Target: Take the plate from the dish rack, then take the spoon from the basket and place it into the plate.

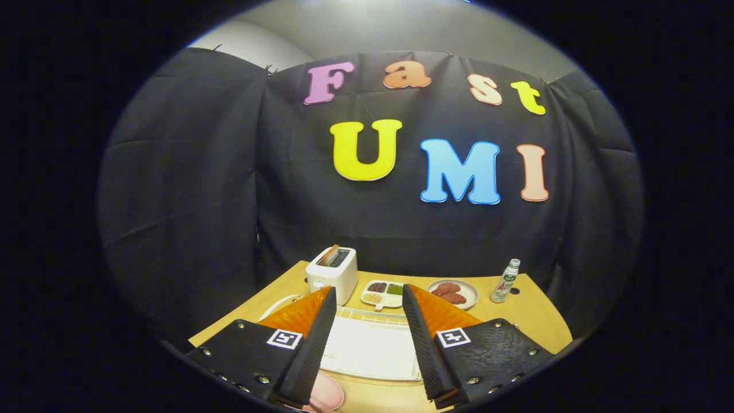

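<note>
Black cloth backs a tan wooden tabletop [533, 312]. Gripper [369, 298] hangs open, gripping nothing, above one white wire dish rack [370, 344] lying between the fingers. One pink plate [327, 394] sits at the near edge, mostly hidden under the left finger. Along the far edge: one white toaster [332, 274], one divided tray [384, 293], one dish of red patties [453, 293], one small bottle [506, 281]. Spoon and basket cannot be made out.

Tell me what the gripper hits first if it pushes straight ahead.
Probably the white dish rack, seen between the open gripper's fingers. Beyond it is the divided snack tray. Depth is unclear, so it might pass above the rack.
</note>
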{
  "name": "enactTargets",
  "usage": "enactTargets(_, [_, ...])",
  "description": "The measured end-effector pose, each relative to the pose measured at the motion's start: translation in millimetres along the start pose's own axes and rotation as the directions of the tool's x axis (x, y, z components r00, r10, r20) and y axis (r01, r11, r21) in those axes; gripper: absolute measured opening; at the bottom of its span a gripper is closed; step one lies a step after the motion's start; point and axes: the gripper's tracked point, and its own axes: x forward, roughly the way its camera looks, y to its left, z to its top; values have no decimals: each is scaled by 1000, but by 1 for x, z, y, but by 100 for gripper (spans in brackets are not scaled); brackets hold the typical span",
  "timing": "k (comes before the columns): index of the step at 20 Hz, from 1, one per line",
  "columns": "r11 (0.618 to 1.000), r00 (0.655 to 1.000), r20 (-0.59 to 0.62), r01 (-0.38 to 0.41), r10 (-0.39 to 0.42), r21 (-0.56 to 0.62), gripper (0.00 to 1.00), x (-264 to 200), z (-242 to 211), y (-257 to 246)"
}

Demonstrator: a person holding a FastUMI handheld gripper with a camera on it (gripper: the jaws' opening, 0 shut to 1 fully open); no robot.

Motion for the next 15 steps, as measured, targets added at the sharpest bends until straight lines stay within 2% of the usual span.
enactTargets(6, [996,996,28,83,-83,11,71,3,27,-58])
enactTargets(15, [989,990,11,142,-142,41,71,5,11,-126])
